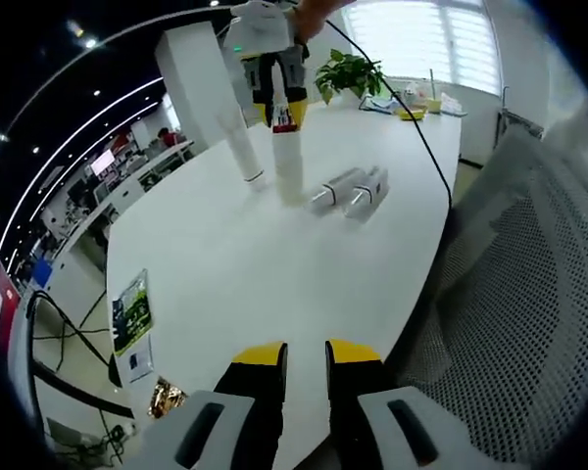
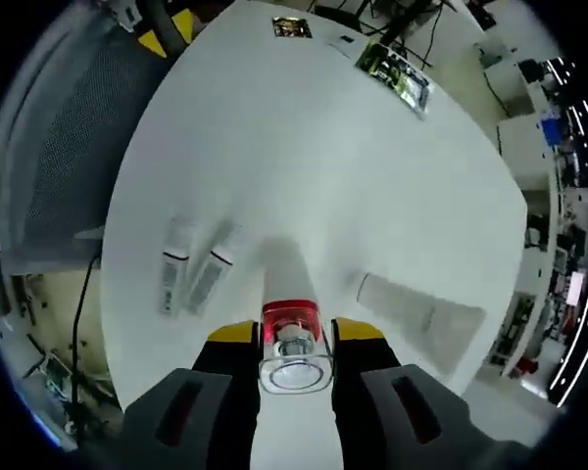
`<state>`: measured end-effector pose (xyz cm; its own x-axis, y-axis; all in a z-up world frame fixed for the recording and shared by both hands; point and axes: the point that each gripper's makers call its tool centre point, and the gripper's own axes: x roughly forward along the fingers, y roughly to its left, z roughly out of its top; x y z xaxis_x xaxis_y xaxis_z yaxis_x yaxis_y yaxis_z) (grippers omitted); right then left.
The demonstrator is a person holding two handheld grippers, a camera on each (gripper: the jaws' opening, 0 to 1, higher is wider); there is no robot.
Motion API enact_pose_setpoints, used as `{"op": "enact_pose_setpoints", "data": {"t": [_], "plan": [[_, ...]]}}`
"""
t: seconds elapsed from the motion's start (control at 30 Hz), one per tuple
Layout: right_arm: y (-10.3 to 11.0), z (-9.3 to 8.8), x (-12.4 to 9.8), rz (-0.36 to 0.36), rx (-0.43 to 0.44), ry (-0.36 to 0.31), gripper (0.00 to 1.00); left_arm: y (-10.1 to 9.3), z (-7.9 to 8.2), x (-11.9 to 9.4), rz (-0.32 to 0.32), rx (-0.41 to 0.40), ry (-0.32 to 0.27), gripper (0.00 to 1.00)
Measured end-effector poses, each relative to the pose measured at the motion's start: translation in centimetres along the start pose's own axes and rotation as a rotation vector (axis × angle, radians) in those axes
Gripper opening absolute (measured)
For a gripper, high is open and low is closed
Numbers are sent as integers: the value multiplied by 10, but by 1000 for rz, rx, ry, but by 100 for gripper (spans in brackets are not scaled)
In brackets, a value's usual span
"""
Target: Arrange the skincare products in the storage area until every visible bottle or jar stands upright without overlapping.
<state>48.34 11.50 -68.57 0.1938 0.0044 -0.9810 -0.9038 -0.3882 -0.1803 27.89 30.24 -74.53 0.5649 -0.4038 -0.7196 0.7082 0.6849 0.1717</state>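
Observation:
A tall white bottle (image 1: 288,166) with a red band and clear cap (image 2: 294,345) stands upright on the white table (image 1: 235,284). My right gripper (image 1: 279,98) (image 2: 292,338) is shut on its top from above. Just beside it a white tube (image 1: 239,137) (image 2: 416,313) stands on its cap. Two white bottles with silver caps lie side by side on the table, one (image 1: 335,189) (image 2: 208,277) nearer the held bottle and one (image 1: 368,190) (image 2: 173,279) farther out. My left gripper (image 1: 305,354) hovers at the near table edge, jaws slightly apart, holding nothing.
A mesh chair (image 1: 529,294) (image 2: 69,127) sits close against the table's side. Leaflets (image 1: 130,311) (image 2: 397,73) lie near one edge. A potted plant (image 1: 348,73) and small yellow items (image 1: 412,110) stand at the far end. A black cable (image 1: 421,147) crosses there.

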Motion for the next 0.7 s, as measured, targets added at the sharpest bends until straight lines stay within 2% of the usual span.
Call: {"op": "enact_pose_setpoints", "data": {"t": [0.17, 0.27, 0.43, 0.6, 0.7], "plan": [[-6, 23, -3, 12, -129, 28, 24, 3, 4, -2, 15, 2, -21, 16], [-5, 40, -6, 10, -219, 27, 24, 7, 5, -3, 39, 8, -33, 16], [0, 62, -10, 9, -324, 22, 24, 8, 6, -3, 41, 12, -33, 16], [8, 80, -11, 8, -468, 50, 24, 9, 5, -3, 44, 8, -31, 16], [14, 89, -10, -16, -597, 98, 24, 9, 5, -3, 48, 11, -30, 16]]}}
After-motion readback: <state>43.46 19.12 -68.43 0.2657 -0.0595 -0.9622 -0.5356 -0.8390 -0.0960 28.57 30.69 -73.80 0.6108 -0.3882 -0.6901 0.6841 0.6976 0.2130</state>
